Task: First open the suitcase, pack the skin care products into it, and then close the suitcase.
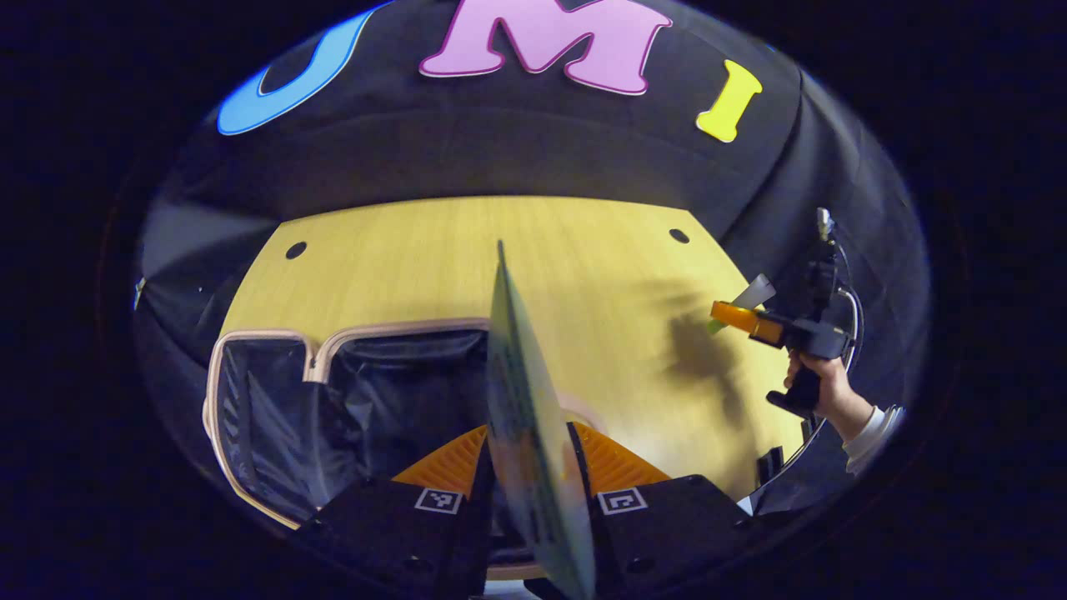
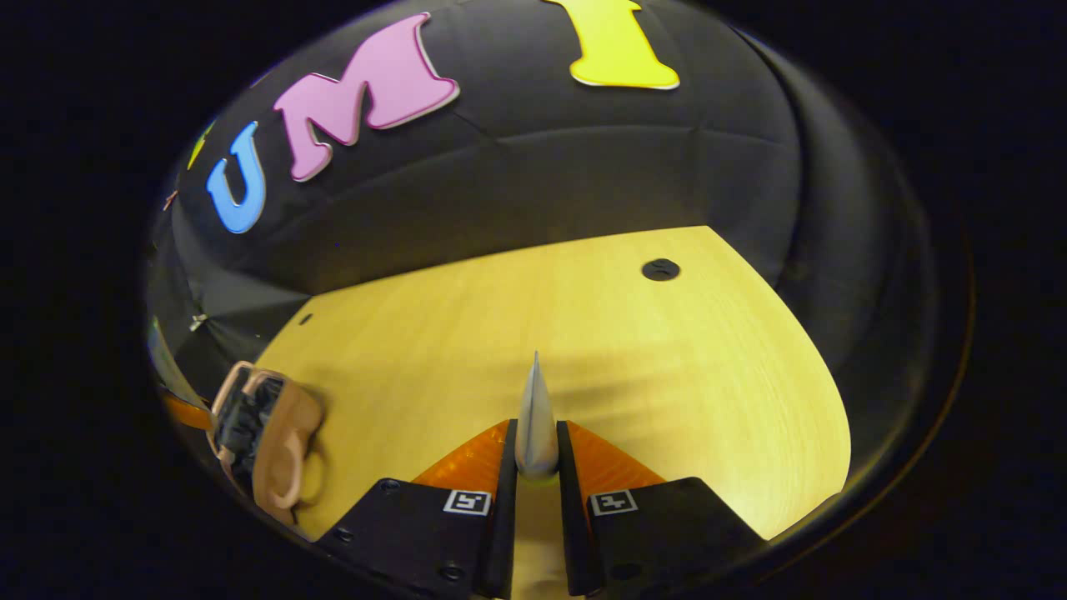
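The suitcase (image 1: pixel 400 327) lies open on the table at lower left in the left gripper view, with a pale pink rim and a shiny black lining. My left gripper (image 1: pixel 531 450) is shut on a flat skin care packet (image 1: pixel 521 375), seen edge-on and standing upright beside the suitcase's right edge. At the far right a hand (image 1: pixel 834 396) holds my right gripper (image 1: pixel 733 317) above the table. In the right gripper view my right gripper (image 2: pixel 535 442) is shut on the flat end of a pale tube (image 2: pixel 536 417). The suitcase (image 2: pixel 283 450) shows at that view's lower left.
The yellow wooden table (image 1: pixel 600 267) runs back to the black cloth wall, with small dark holes (image 1: pixel 679 236) near its far corners. In the right gripper view the table (image 2: pixel 667 375) is bare wood with one hole (image 2: pixel 660 269).
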Motion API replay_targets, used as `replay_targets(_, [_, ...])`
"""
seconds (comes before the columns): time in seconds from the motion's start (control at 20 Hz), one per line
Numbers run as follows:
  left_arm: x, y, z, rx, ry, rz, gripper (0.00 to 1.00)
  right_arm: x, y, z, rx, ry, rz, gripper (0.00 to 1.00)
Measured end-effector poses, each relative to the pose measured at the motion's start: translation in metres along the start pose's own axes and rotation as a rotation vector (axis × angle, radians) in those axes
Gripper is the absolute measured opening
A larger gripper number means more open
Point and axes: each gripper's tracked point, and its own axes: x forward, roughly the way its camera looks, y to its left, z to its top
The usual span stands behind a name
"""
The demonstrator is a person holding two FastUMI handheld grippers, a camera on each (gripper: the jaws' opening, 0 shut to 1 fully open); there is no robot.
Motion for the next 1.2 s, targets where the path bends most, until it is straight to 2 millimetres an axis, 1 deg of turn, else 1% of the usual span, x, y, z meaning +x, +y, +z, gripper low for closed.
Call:
replay_targets(0.1, [-0.003, 0.041, -0.03, -0.009, 0.119, 0.063, 0.44, -0.017, 0.045, 0.0, -0.011, 0.002, 0.073, 0.28])
replay_targets(0.15, [-0.003, 0.059, -0.046, -0.027, 0.18, 0.085, 0.44, -0.026, 0.075, 0.0, -0.029, 0.001, 0.111, 0.28])
replay_targets(0.25, [-0.003, 0.081, -0.078, -0.066, 0.298, 0.093, 0.44, -0.041, 0.124, -0.006, -0.052, 0.013, 0.182, 0.28])
replay_targets(0.3, [0.0, 0.091, -0.09, -0.07, 0.346, 0.1, 0.44, -0.047, 0.151, -0.012, -0.048, 0.03, 0.221, 0.28])
replay_targets(0.35, [0.005, 0.098, -0.096, -0.054, 0.366, 0.098, 0.45, -0.057, 0.177, -0.023, -0.044, 0.051, 0.264, 0.28])
replay_targets(0.4, [0.012, 0.104, -0.104, -0.035, 0.376, 0.093, 0.45, -0.063, 0.203, -0.033, -0.044, 0.078, 0.299, 0.28])
replay_targets(0.45, [0.018, 0.108, -0.112, -0.026, 0.393, 0.084, 0.41, -0.069, 0.229, -0.046, -0.053, 0.108, 0.336, 0.28])
replay_targets(0.5, [0.023, 0.113, -0.119, -0.038, 0.412, 0.084, 0.44, -0.072, 0.25, -0.057, -0.056, 0.13, 0.361, 0.28])
replay_targets(0.55, [0.028, 0.113, -0.124, -0.06, 0.427, 0.086, 0.44, -0.072, 0.273, -0.07, -0.047, 0.164, 0.388, 0.28])
replay_targets(0.6, [0.033, 0.115, -0.129, -0.086, 0.437, 0.092, 0.45, -0.072, 0.291, -0.082, -0.035, 0.201, 0.397, 0.28])
replay_targets(0.7, [0.043, 0.119, -0.137, -0.098, 0.443, 0.084, 0.48, -0.063, 0.309, -0.109, -0.02, 0.279, 0.372, 0.28])
replay_targets(0.75, [0.043, 0.121, -0.138, -0.091, 0.444, 0.089, 0.48, -0.06, 0.316, -0.12, -0.006, 0.313, 0.359, 0.28])
replay_targets(0.8, [0.042, 0.118, -0.137, -0.088, 0.438, 0.079, 0.51, -0.057, 0.323, -0.126, 0.004, 0.336, 0.349, 0.28])
replay_targets(0.85, [0.04, 0.113, -0.133, -0.077, 0.422, 0.06, 0.53, -0.05, 0.325, -0.132, 0.0, 0.353, 0.324, 0.28])
replay_targets(0.95, [0.027, 0.111, -0.117, -0.018, 0.345, 0.036, 0.68, -0.042, 0.325, -0.147, -0.004, 0.397, 0.271, 0.28])
replay_targets(1.0, [0.02, 0.114, -0.107, 0.01, 0.301, 0.028, 0.74, -0.04, 0.327, -0.149, 0.012, 0.409, 0.262, 0.2])
replay_targets(1.05, [0.01, 0.118, -0.095, 0.024, 0.244, 0.017, 0.79, -0.042, 0.328, -0.149, 0.03, 0.418, 0.254, 0.28])
replay_targets(1.15, [-0.01, 0.135, -0.073, 0.018, 0.137, 0.004, 0.8, -0.037, 0.336, -0.152, 0.037, 0.429, 0.24, 0.28])
replay_targets(1.2, [-0.021, 0.151, -0.064, 0.009, 0.091, 0.011, 0.8, -0.032, 0.34, -0.154, 0.025, 0.435, 0.229, 0.28])
